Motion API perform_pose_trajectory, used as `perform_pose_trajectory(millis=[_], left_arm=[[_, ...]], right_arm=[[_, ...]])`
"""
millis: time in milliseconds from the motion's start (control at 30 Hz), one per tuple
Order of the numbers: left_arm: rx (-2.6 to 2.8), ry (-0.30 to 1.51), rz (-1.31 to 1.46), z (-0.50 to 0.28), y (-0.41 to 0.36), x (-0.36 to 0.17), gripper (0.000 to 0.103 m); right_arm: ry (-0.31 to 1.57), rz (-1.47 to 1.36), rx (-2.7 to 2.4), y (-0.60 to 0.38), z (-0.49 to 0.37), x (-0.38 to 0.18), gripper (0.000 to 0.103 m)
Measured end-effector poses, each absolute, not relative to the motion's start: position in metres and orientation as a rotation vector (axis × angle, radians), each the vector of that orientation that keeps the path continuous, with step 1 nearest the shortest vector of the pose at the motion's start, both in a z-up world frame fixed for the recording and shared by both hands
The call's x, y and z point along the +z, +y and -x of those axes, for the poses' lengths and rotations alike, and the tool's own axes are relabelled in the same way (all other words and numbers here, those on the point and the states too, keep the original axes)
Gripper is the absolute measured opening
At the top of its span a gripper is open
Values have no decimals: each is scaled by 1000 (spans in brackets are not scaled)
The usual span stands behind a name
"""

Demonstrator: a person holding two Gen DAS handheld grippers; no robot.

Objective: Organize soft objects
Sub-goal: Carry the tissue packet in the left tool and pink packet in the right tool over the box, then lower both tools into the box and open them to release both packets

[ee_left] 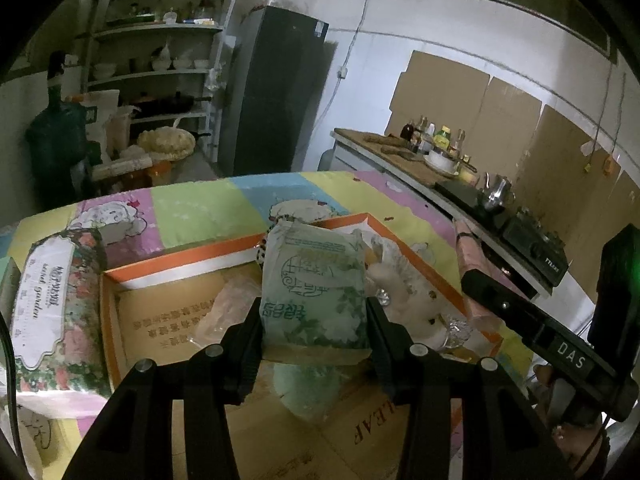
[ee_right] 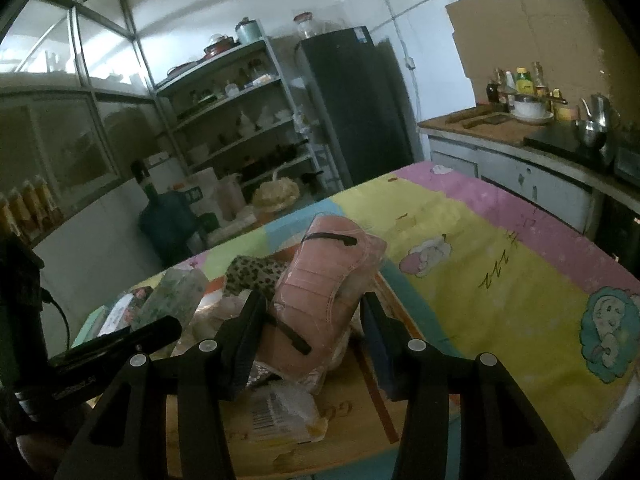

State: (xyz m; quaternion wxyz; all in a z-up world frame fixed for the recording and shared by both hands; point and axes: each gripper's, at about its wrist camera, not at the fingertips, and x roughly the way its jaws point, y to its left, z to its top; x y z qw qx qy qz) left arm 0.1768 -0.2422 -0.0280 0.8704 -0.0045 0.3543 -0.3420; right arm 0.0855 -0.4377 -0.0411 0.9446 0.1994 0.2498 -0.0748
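Pale green film wraps the tissue pack that the left gripper clamps between its black pads, one pad pressed against each side of the pack, which stands upright over the open cardboard box with the orange rim. Inside that box lie a cream plush toy, some clear crinkled wrapping and a second greenish soft thing directly under the held pack. Just outside the box's left wall a floral-printed tissue pack rests on the pastel patchwork tablecloth. The right gripper holds a pink pack of face masks in clear plastic, tilted, with a black strip across its top; its left pad presses the pack's side, while on the right side the view is too dim to be sure the pad touches, though the pack appears gripped. Below it sit a bag with a barcode label and, further back, a leopard-print cloth. Both packs hang above the box, close together near its middle and right part. Behind the table stand a dark refrigerator, a metal shelf rack with bowls, and a counter with bottles and a kettle.
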Motion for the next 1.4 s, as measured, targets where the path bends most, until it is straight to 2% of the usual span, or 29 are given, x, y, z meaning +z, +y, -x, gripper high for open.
perform_pose_trajectory(millis=[967,1167,1300,1400], left_arm=[[-716,832,-33,-191,-256,-47,49],[-710,831,-32,-190,-255,-46,52],[-705,832,-34,-189,-255,-46,53],[-707,827,-34,-187,-255,-45,61]], right_arm=[[621,-435,-75,-440,-114,-70,52],[611,-449,-71,-439,-112,-67,53],[602,-448,-70,-438,-110,-65,59],[598,-448,-69,-438,-109,-64,61]])
